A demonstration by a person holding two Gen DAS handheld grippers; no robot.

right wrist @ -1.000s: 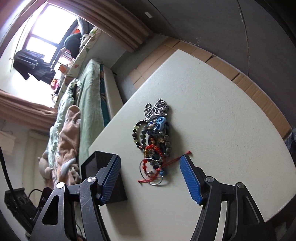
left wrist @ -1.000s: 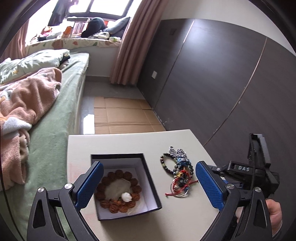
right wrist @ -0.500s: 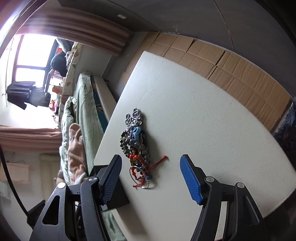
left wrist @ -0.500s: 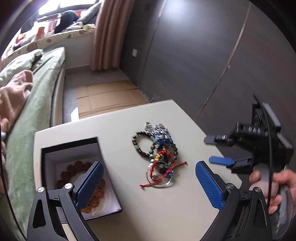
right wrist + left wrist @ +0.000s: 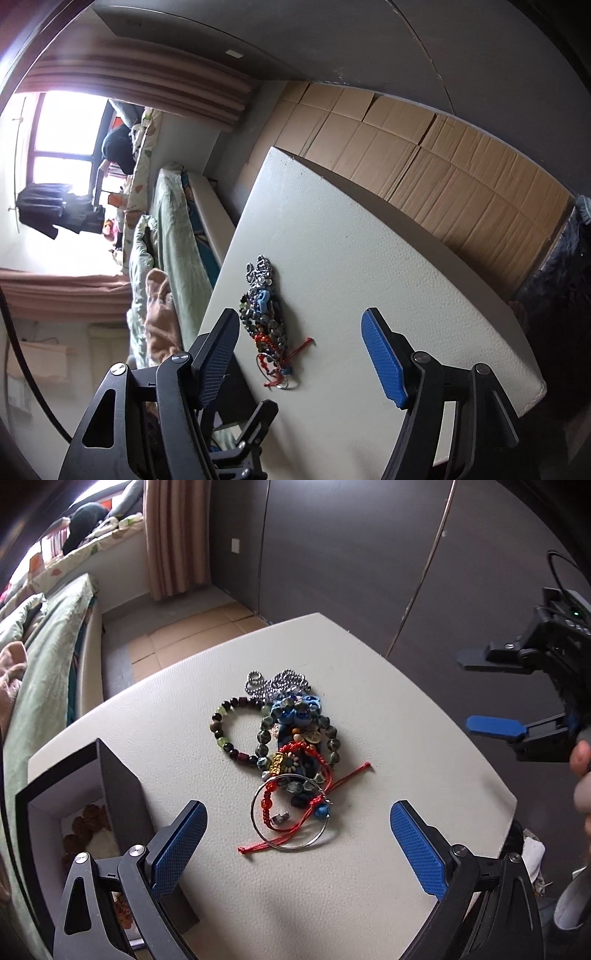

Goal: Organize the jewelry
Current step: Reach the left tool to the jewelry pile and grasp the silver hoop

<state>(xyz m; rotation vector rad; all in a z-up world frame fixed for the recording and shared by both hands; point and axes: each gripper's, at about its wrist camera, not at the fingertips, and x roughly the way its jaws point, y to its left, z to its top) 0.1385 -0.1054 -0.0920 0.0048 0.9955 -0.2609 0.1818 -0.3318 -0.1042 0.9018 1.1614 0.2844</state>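
Note:
A pile of jewelry lies on the cream table: beaded bracelets, a silver chain, a red cord bracelet and a metal ring. My left gripper is open and empty, just in front of the pile, its fingers to either side. A black box at the left holds a brown bead bracelet. My right gripper is open and empty, raised off the table's right edge; it also shows in the left wrist view. The pile also shows in the right wrist view.
A bed with green bedding runs along the table's left side. Cardboard sheets cover the floor beyond the table. A dark wardrobe wall stands behind and to the right.
My left gripper has swung right from over the box to the jewelry pile and moved closer to it. My right gripper has pulled back and rolled, so the pile looks smaller.

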